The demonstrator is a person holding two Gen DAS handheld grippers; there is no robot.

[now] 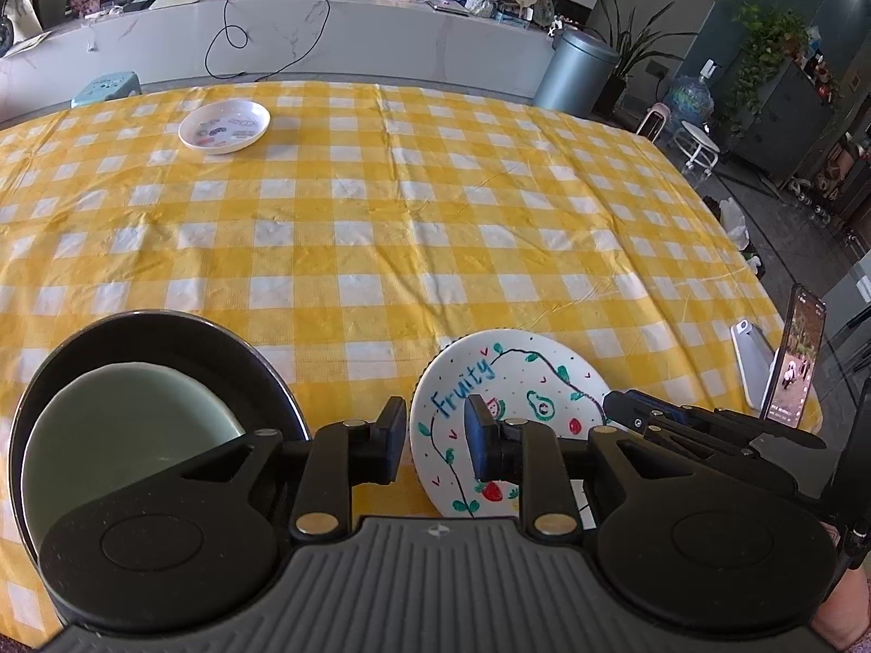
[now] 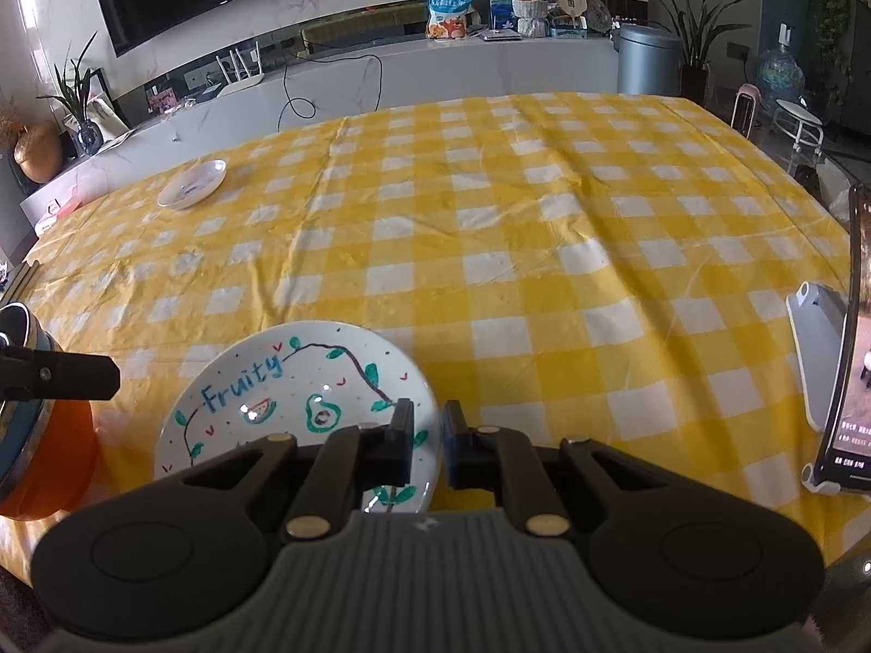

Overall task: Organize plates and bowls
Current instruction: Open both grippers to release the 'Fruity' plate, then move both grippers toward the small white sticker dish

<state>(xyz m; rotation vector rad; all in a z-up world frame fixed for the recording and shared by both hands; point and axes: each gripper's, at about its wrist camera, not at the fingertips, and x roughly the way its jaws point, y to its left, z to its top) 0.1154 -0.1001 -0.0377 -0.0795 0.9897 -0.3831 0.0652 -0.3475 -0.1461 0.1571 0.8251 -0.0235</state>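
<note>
A white plate painted "Fruity" (image 1: 511, 381) (image 2: 294, 381) lies on the yellow checked tablecloth near the front edge. My right gripper (image 2: 427, 443) has its jaws on either side of the plate's right rim, a narrow gap between them. My left gripper (image 1: 435, 438) hovers open at the plate's left rim, holding nothing. A dark bowl with a pale green inside (image 1: 125, 413) stands to the left; in the right wrist view its orange outside (image 2: 49, 462) shows. A small white dish (image 1: 224, 126) (image 2: 191, 184) sits at the far left.
A phone on a white stand (image 1: 792, 364) (image 2: 849, 359) stands at the table's right edge. The tablecloth (image 1: 381, 217) covers the whole table. A counter with clutter, a bin (image 1: 577, 73) and plants lie beyond the far edge.
</note>
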